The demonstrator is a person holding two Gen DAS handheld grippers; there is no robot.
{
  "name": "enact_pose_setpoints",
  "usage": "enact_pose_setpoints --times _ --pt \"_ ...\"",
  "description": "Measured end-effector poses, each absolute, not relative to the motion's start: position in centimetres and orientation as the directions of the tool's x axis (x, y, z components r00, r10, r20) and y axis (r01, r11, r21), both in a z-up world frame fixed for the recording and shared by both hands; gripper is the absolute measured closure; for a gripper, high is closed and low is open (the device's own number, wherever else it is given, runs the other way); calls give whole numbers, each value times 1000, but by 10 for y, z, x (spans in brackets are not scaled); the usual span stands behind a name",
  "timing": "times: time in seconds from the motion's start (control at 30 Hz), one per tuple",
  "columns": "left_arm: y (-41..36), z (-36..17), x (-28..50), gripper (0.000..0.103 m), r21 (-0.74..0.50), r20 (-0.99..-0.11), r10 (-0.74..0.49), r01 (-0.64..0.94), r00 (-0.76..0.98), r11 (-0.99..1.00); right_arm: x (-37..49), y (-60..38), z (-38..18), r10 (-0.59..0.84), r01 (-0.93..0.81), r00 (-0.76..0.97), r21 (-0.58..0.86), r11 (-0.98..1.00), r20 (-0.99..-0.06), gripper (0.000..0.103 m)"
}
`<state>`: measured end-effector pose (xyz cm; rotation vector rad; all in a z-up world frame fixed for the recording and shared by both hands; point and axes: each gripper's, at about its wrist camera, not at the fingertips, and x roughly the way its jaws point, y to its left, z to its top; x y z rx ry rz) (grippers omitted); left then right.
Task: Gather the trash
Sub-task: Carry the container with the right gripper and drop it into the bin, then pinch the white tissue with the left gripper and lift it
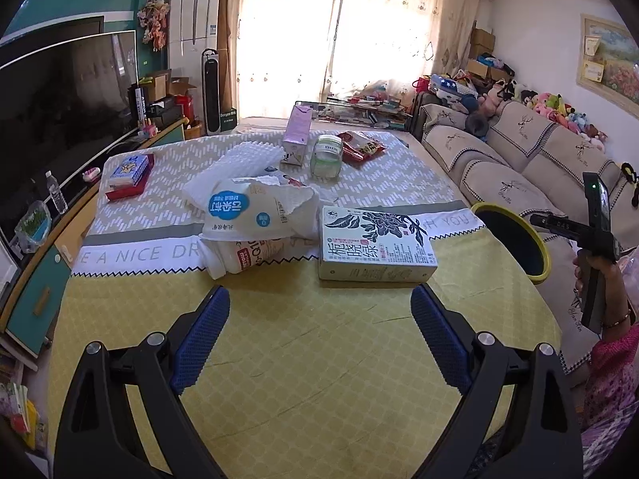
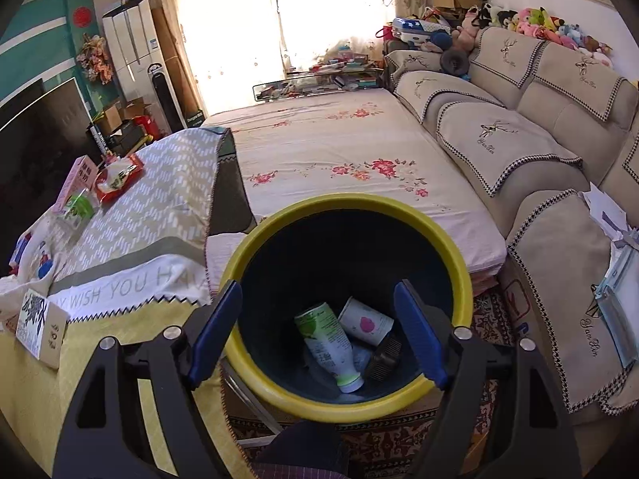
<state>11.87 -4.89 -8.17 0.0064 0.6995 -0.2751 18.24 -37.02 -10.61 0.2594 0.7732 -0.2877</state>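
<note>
Table's torn bag [image 1: 255,215] beyond left gripper [image 1: 319,343].

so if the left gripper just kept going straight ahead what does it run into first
Probably the torn white snack bags, perhaps along with the book beside them. The open left gripper faces the gap between them across bare yellow cloth; depth is unclear.

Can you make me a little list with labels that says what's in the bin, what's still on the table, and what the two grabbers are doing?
bin: yellow-rimmed bin beside the table
in bin: green-label bottle, white cup, a dark item
on table: white bags, book-like box, pink carton, jar, red packet
left gripper: open, empty
right gripper: open, over bin
</note>
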Motion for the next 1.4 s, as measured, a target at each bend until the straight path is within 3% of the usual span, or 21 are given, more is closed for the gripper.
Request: enact_pose_setpoints --times 0.4,0.47,0.53,0.8,0.87,0.97,1.07,1.1,1.13,1.4 --pt "-51 -66 181 13 38 -618 -201 284 760 958 183 -326 -114 -51 238 684 157 959 -728 25" --pt "-56 -66 190 17 48 -621 -212 307 754 950 183 -325 -116 -42 234 682 163 959 -730 25" --pt "-61 -69 198 30 41 -635 -229 328 738 944 182 -325 -117 -38 235 681 169 957 -731 25" --pt "-76 -79 221 36 11 -669 -256 354 698 935 179 -327 -115 -21 224 689 184 957 -725 25" --pt "-80 -82 225 40 21 -678 -249 357 691 934 180 -328 -116 -16 221 689 189 957 -725 25" --pt "-87 -89 233 58 26 -702 -241 363 670 931 180 -329 -118 -11 223 685 196 955 -728 25" --pt "-90 -96 242 80 18 -722 -233 354 652 935 180 -330 -121 -3 222 683 204 954 -730 25" --pt "-90 -97 245 94 14 -727 -230 349 647 937 180 -330 -121 -1 221 682 205 953 -731 25" --pt "-90 -98 247 98 10 -728 -230 345 646 939 180 -329 -121 1 220 682 206 953 -731 25" --pt "-93 -64 250 99 44 -663 -231 346 712 937 177 -328 -116 10 210 694 216 954 -720 25"
